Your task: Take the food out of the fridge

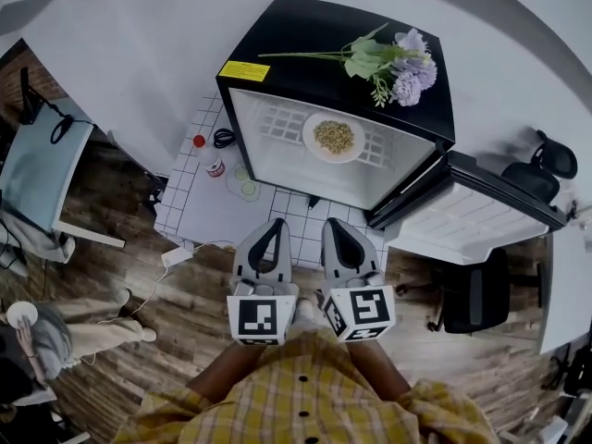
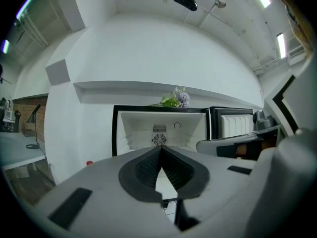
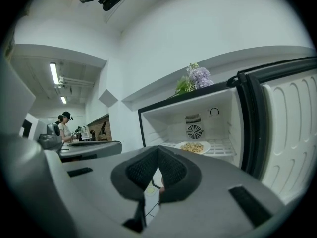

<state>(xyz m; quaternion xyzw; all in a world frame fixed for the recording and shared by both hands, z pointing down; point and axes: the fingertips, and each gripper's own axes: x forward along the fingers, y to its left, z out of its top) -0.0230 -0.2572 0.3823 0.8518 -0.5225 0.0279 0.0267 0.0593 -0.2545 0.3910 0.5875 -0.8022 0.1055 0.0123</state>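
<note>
A small black fridge (image 1: 305,40) stands on a white gridded table with its door (image 1: 481,213) swung open to the right. On the wire shelf inside rests a white plate of food (image 1: 334,137), also visible in the right gripper view as the plate (image 3: 192,147). My left gripper (image 1: 271,237) and right gripper (image 1: 338,239) hover side by side at the table's near edge, short of the fridge opening. Both are shut with nothing between their jaws. In the left gripper view the left gripper (image 2: 160,151) faces the fridge interior (image 2: 159,130); the right gripper (image 3: 158,152) points at the plate.
Purple flowers (image 1: 400,63) lie on the fridge top. A red-capped bottle (image 1: 209,155) and a black cable lie on the table (image 1: 199,206) left of the fridge. A chair (image 1: 46,169) stands at left, office chairs at right. A person (image 3: 64,128) stands far off.
</note>
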